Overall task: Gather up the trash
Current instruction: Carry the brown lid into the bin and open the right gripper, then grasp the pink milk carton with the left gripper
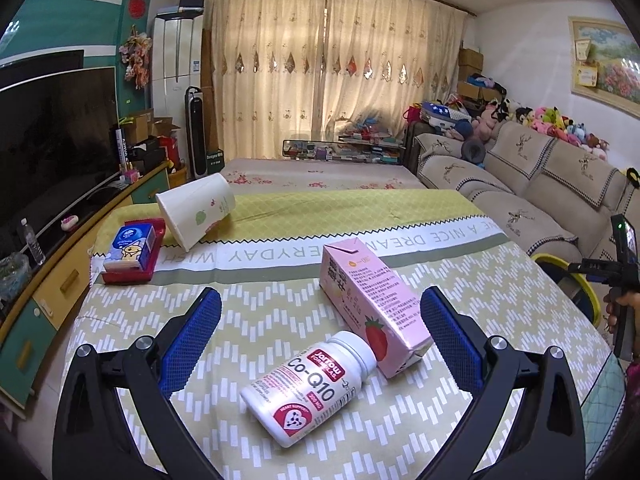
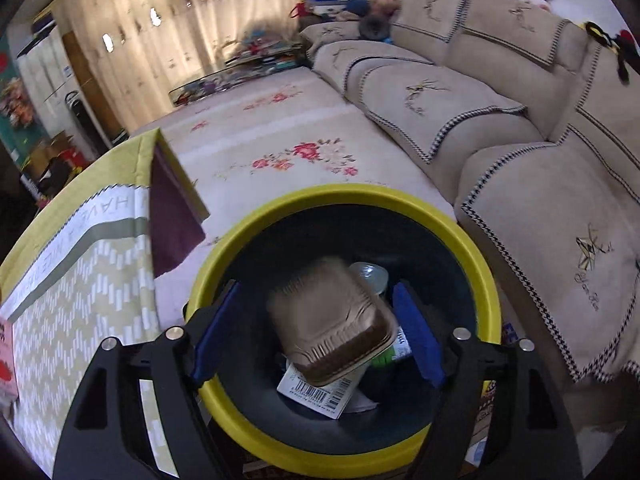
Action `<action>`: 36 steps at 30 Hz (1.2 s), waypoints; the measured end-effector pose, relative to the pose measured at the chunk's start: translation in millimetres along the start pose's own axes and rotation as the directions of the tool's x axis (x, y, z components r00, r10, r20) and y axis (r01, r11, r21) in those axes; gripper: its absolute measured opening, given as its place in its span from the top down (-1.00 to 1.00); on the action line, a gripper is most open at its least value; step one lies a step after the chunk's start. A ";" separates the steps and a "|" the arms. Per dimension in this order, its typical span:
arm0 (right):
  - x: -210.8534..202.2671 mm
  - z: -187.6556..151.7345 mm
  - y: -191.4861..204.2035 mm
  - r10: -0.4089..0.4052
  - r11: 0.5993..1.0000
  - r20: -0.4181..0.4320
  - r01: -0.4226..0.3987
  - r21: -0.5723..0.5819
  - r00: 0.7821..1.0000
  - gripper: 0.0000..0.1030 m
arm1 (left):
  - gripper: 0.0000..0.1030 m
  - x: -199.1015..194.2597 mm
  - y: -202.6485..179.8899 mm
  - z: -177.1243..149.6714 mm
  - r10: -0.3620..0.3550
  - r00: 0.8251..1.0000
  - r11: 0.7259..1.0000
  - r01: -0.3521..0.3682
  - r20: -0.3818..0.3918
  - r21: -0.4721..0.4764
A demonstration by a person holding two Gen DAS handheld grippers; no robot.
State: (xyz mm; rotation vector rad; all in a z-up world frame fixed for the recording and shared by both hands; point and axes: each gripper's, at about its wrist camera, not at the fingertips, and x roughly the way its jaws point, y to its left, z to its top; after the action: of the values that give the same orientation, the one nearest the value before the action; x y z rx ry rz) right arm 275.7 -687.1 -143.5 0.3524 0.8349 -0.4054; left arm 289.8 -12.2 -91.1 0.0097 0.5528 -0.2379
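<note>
Left wrist view first: the left gripper (image 1: 320,336) is hanging over the table (image 1: 500,280) with its blue pads spread wide, not pinching anything. A white bottle (image 1: 308,388) is lying on its side between the fingers, apart from both pads, its cap touching or nearly touching a pink carton (image 1: 372,304) that's also lying flat just beyond it. Further back a white cup (image 1: 196,208) is sitting tipped over, and beside it a tissue pack (image 1: 130,248) is resting in a red tray (image 1: 150,270). Off the table's right edge you can catch a sliver of the yellow-rimmed bin (image 1: 576,280), with the right gripper (image 1: 624,280) over there (too edge-on to read from this side).

Right wrist view: the right gripper (image 2: 316,332) is pointing down into the bin (image 2: 344,200), jaws standing apart with nothing gripped. A brown tray (image 2: 332,328) is showing blurred between the pads, touching neither, over the other trash in the bin, including a barcoded white packet (image 2: 320,394). The bin is standing on the floor between the table (image 2: 80,300) and the sofa (image 2: 540,200).
</note>
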 end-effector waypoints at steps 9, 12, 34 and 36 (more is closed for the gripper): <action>-28.3 -8.4 11.8 0.021 1.000 0.057 -0.020 -0.021 0.998 -0.45 | -0.90 7.3 -11.2 5.7 -0.030 0.998 0.999 0.028 -0.051 -0.027; -35.5 -8.3 17.4 0.025 0.999 0.075 -0.021 -0.044 0.997 -0.45 | -0.90 14.4 -23.5 16.1 -0.032 0.995 0.999 0.029 -0.094 -0.030; -44.6 -15.2 21.2 0.131 0.987 0.053 -0.126 -0.100 0.990 -0.50 | -0.62 135.6 -55.4 45.0 0.125 0.914 0.984 -0.163 -0.386 -0.067; -42.8 -16.8 20.4 0.134 0.987 0.048 -0.128 -0.099 0.990 -0.49 | -0.46 141.4 -57.6 43.5 0.122 0.907 0.985 -0.160 -0.404 -0.061</action>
State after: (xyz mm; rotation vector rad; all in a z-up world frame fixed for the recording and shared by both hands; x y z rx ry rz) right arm 248.8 -652.9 -118.2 0.3043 0.7702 -0.2505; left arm 415.8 -102.6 -124.6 0.0080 0.9674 -0.0658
